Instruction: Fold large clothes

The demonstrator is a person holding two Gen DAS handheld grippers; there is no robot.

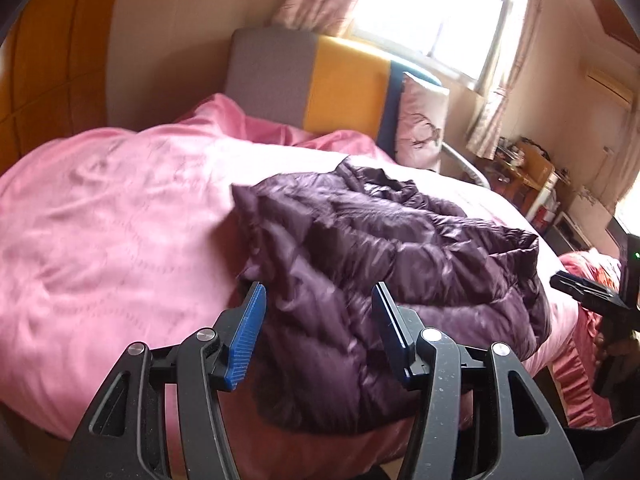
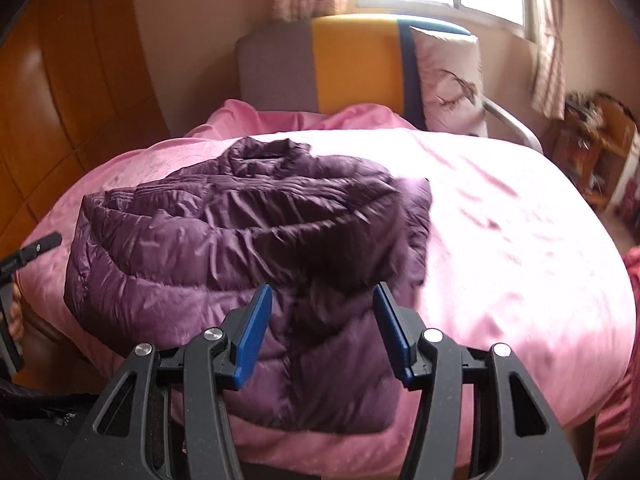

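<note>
Left wrist view: your left gripper (image 1: 318, 334) stands apart, nothing pinched, above the near edge of the purple puffer jacket (image 1: 384, 256). That jacket lies folded in a bundle on the pink bed cover (image 1: 108, 240). Your right gripper (image 2: 320, 334) is also parted and empty, seemingly clear of the fabric, though blur makes that uncertain.

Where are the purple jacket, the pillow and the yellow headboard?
Jacket (image 2: 224, 240), right wrist view, its quilted middle.
Pillow (image 2: 448, 80), right wrist view, its pale front.
Headboard (image 1: 344, 80), left wrist view, its yellow panel.
</note>
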